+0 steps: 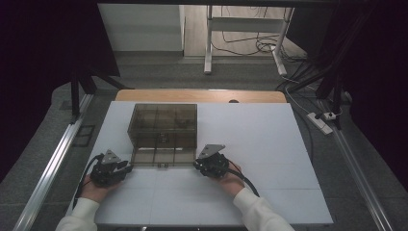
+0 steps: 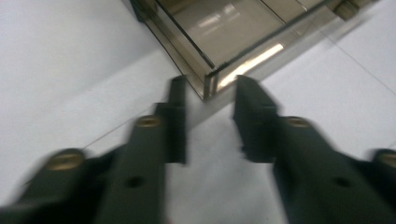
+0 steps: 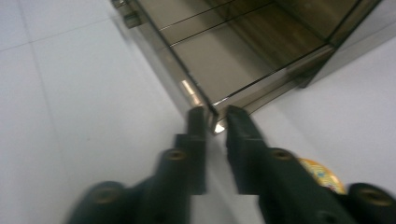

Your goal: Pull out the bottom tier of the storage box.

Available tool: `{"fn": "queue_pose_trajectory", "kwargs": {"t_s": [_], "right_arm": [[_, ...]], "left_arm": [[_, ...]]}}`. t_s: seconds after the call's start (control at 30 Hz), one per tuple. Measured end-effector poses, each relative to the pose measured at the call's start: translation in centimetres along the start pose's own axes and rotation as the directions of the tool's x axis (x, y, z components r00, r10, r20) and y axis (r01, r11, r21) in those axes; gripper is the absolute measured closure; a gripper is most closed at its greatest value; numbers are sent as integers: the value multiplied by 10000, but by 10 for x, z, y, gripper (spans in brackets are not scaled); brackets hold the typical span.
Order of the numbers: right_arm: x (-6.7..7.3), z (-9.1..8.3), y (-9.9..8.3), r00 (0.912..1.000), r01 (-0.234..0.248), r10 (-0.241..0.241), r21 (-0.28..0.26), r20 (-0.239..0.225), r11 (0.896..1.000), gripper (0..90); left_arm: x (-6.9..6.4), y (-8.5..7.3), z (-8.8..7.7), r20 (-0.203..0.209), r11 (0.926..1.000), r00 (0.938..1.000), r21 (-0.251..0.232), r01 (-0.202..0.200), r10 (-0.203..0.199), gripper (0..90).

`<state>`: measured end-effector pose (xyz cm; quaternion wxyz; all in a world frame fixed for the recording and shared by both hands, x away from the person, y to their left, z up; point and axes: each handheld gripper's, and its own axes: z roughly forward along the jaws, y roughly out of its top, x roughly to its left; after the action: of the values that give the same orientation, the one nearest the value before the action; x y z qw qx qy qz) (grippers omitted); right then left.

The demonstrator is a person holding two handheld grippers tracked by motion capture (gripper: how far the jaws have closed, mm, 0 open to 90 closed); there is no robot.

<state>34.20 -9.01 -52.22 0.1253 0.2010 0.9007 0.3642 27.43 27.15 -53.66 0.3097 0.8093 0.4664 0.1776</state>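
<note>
Box (image 1: 163, 134): smoky clear organiser w/ dividers, lid flat, sits centre-left on white table (image 1: 269, 159). Left gripper (image 1: 126, 168) at box's 7 o'clock corner, jaws part open, astride corner edge, pads not pressing. Right gripper (image 1: 196, 164) at 5 o'clock corner, jaws narrowly apart around corner, contact unclear. Judgement: box looks set down and let go; remaining = withdraw both grippers. Compartment contents too dim to tell.

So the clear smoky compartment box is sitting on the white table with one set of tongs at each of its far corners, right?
Not quite. The tongs are at the near corners of the smoky compartment box, the side closest to the person, not the far ones. The high view shows the left tongs and right tongs at those near corners. The rest holds: the box sits on the white table.
</note>
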Motion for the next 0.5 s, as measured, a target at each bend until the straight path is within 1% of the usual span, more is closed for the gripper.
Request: {"fn": "queue_pose_trajectory", "kwargs": {"t_s": [0.07,0.1,0.13,0.2,0.27,0.33,0.4,0.5], "right_arm": [[0,-2,0,9999,25,-24,-44,170,10000,651],[0,-3,1,9997,0,1,-22,255,10000,601],[-1,-4,1,9998,-18,18,-1,188,10000,562],[-4,-6,0,10000,-30,30,-84,-36,10000,481],[-6,-9,1,9999,-49,47,-118,-148,9999,456],[-8,-11,1,9998,-44,41,-127,-210,9999,426],[-10,-14,1,9996,-106,101,-162,-276,9998,397],[-13,-17,0,9995,-168,163,-177,-286,9997,376]], "left_arm": [[-1,0,-4,18,9995,9998,-224,210,-210,557],[-2,-1,-6,-12,9990,9996,-325,297,-298,510],[-3,-1,-7,-37,9984,9993,-418,382,-384,453],[-7,-2,-10,41,9969,9986,-587,528,-527,392],[-10,-3,-12,193,9953,9974,-670,702,-691,340],[-15,-3,-14,343,9943,9966,-732,778,-754,314],[-21,-4,-14,518,9938,9960,-797,770,-730,306],[-29,-3,-16,593,9946,9966,-834,623,-574,288]]}}
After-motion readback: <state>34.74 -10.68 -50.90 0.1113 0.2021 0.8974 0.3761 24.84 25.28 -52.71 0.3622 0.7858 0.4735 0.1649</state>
